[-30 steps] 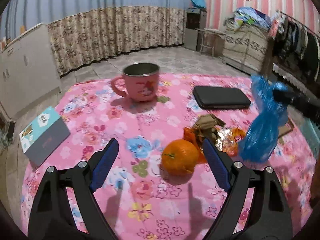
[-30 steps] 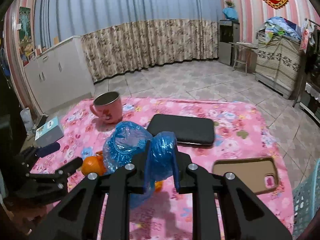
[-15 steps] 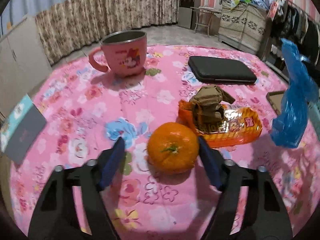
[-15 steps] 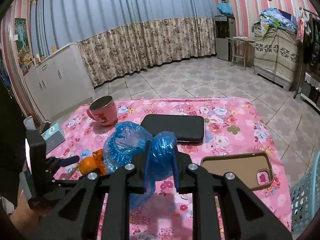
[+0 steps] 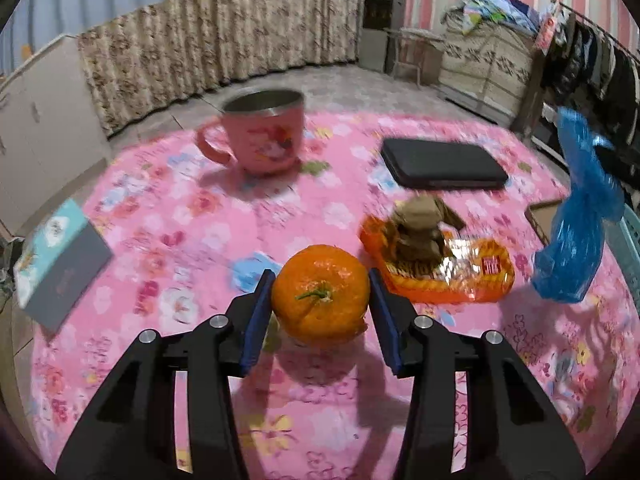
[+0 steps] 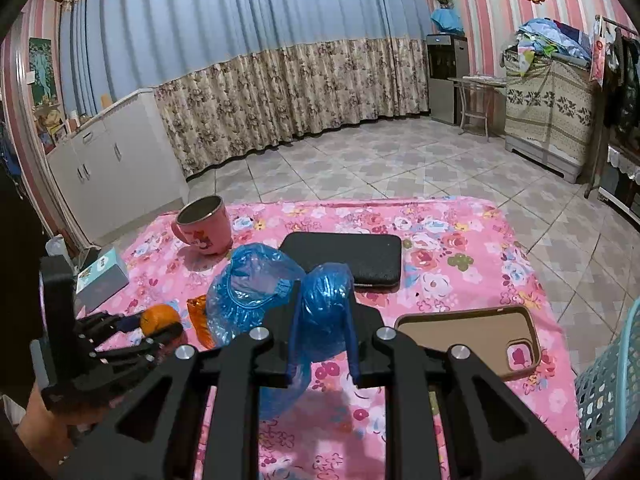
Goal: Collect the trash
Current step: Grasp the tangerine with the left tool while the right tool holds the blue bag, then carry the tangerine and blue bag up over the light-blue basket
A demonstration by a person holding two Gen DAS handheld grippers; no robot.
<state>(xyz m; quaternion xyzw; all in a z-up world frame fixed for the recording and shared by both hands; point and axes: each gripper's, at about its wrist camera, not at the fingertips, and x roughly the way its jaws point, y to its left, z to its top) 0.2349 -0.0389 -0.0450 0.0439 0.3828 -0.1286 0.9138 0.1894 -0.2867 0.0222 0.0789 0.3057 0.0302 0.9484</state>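
On the floral pink counter, the left gripper had just been closing its jaws around a round, dimpled orange, blue pads at its sides. The right gripper pinched a crinkled blue plastic bag beside a glossy orange wrapper.

Left wrist: close, angled down over the floral tablecloth.
Right wrist: higher, farther back, facing the curtain.
Shared: pink mug, black case.
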